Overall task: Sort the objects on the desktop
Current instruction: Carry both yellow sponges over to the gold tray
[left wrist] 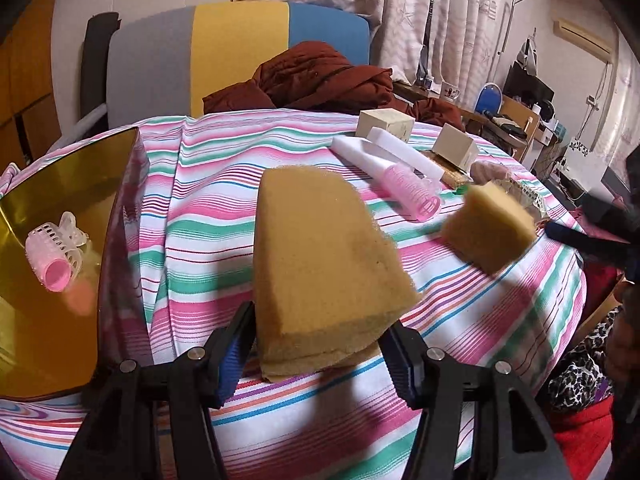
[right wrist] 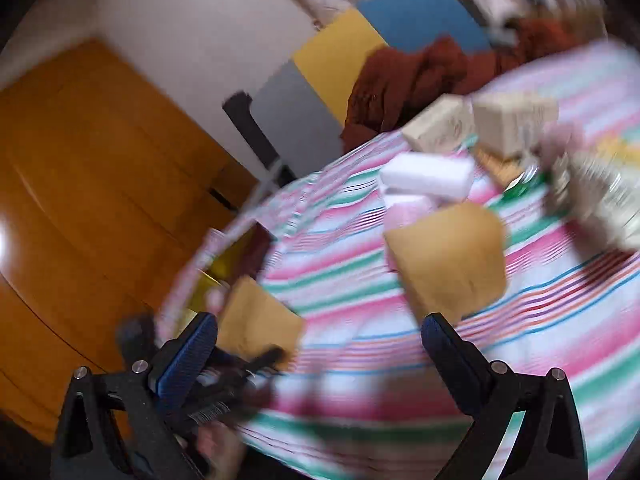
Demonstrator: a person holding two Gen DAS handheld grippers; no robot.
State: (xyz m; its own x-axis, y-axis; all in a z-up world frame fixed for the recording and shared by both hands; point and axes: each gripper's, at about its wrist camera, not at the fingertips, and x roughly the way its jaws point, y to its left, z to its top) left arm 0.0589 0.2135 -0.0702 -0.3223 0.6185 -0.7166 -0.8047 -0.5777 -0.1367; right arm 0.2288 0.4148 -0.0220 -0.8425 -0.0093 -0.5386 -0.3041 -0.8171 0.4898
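Left fingers (left wrist: pixel 316 344) gripping large sponge (left wrist: pixel 320 264), right fingers (right wrist: pixel 320 344) spread — small sponge (right wrist: pixel 448 256) ahead, curler (left wrist: pixel 408 192) beyond.

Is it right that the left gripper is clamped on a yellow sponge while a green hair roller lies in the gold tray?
Not quite: the hair roller in the gold tray is pink, not green, as the left wrist view shows. The rest holds: the left gripper is shut on the yellow sponge.
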